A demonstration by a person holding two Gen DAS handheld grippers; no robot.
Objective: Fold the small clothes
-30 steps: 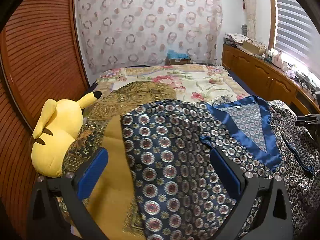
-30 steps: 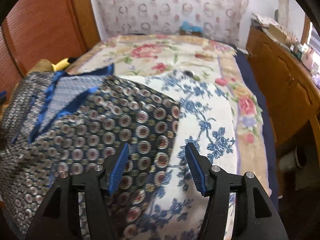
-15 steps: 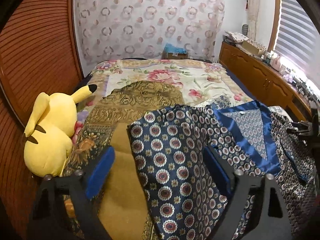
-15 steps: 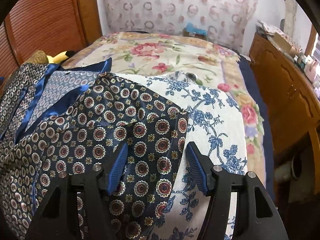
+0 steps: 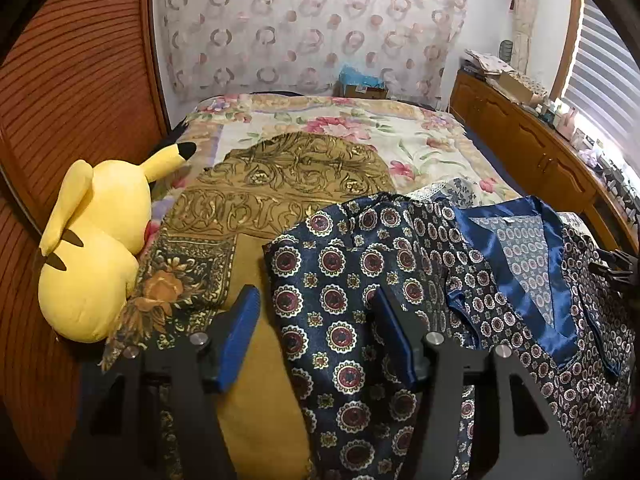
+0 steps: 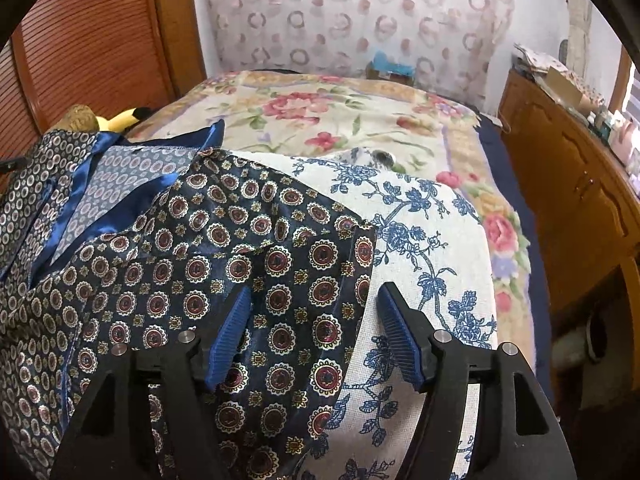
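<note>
A navy satin shirt (image 5: 520, 264) with round medallions and a blue collar lies spread on the bed. Its left sleeve (image 5: 340, 300) stretches toward me in the left wrist view. My left gripper (image 5: 316, 320) hangs just over that sleeve's outer edge. Its jaws are closing, one pad over the mustard cloth and one over the sleeve, neither pressing. In the right wrist view the other sleeve (image 6: 280, 280) lies under my right gripper (image 6: 314, 320). Those jaws are opening, with the sleeve's edge between them and not pinched.
A yellow plush toy (image 5: 92, 248) sits at the bed's left side by the wooden slatted wall. A gold patterned cloth (image 5: 288, 176) and a white cloth with blue flowers (image 6: 420, 240) lie under the shirt. A wooden cabinet (image 5: 540, 152) runs along the right.
The left jaws have narrowed a good deal and the left gripper has drawn back over the sleeve's edge. The right jaws stand slightly wider, and the right sleeve reaches further between them.
</note>
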